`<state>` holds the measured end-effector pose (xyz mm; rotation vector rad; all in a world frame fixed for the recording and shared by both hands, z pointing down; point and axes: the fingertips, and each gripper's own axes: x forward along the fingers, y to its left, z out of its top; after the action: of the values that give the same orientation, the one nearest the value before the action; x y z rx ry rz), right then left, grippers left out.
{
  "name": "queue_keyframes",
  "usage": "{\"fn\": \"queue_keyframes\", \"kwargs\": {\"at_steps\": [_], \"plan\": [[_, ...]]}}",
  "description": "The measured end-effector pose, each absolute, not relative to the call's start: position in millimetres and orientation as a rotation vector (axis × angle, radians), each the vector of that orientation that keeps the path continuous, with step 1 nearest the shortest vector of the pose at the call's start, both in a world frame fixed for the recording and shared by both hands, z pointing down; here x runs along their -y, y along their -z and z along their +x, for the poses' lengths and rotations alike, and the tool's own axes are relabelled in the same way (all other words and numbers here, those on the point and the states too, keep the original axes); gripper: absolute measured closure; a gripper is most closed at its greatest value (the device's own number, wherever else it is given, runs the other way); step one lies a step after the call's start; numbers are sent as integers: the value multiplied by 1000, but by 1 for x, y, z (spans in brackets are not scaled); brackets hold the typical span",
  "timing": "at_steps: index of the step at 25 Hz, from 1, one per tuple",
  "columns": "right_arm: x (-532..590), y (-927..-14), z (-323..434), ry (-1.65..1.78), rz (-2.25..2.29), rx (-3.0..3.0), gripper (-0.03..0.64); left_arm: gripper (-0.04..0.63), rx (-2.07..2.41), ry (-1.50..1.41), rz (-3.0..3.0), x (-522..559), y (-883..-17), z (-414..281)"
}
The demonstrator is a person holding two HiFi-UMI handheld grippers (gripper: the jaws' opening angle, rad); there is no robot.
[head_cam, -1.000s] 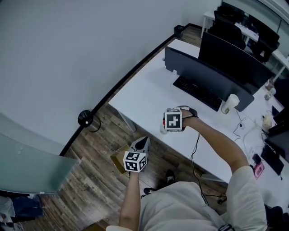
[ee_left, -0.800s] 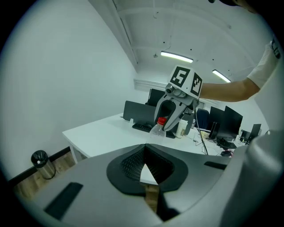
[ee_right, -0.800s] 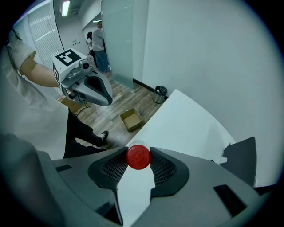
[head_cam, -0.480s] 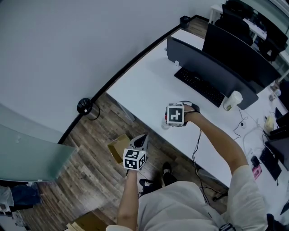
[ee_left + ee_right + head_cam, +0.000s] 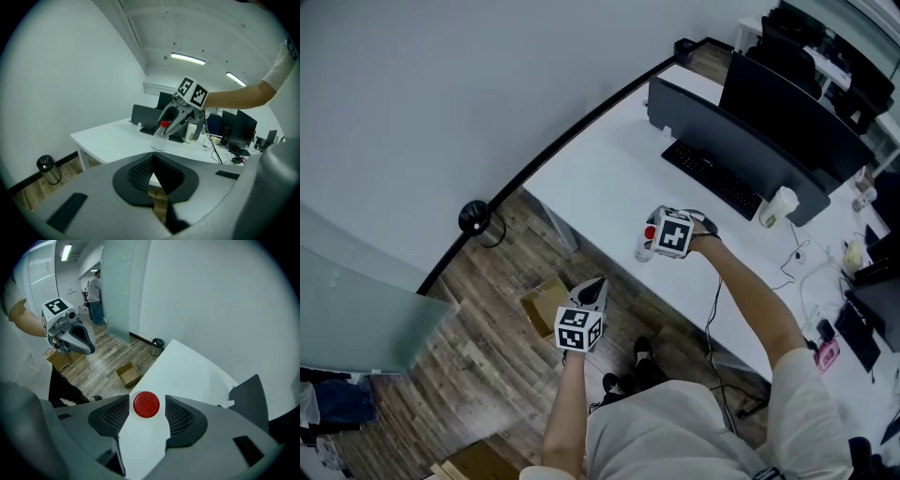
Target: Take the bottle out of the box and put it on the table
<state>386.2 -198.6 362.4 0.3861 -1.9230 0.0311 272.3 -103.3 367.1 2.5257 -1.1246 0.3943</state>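
Note:
A clear bottle [image 5: 646, 243] with a red cap [image 5: 146, 404] stands upright near the front edge of the white table [image 5: 600, 192]. My right gripper [image 5: 659, 238] points steeply down over it. Its jaws are opening, and the cap sits between the pads [image 5: 116, 414] with a gap on each side. The left gripper view also shows the bottle [image 5: 159, 139] under the right gripper [image 5: 180, 123]. An open cardboard box [image 5: 545, 305] lies on the wood floor below the table edge. My left gripper [image 5: 592, 294] hovers beside the box, off the table, jaws together and empty.
A dark monitor [image 5: 727, 150], a keyboard [image 5: 712, 183] and a white cup [image 5: 779, 208] stand further back on the table. A round bin [image 5: 475, 219] is by the wall. Cables hang off the table's near edge. A second box [image 5: 61, 359] sits on the floor.
The right gripper has rolled and its jaws have spread off the bottle, so the red cap now shows beside it. The left gripper has drifted slightly.

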Motion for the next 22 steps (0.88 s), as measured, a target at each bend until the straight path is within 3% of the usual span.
{"fn": "queue_keyframes", "kwargs": {"at_steps": [13,22], "plan": [[175,-345,405,-221,905,2044,345,580,1082,-371,2563,40,-357,233],[71,-359,390,-505,1305,2220,347,580,1049,-255,2551,1,-352,230]]}}
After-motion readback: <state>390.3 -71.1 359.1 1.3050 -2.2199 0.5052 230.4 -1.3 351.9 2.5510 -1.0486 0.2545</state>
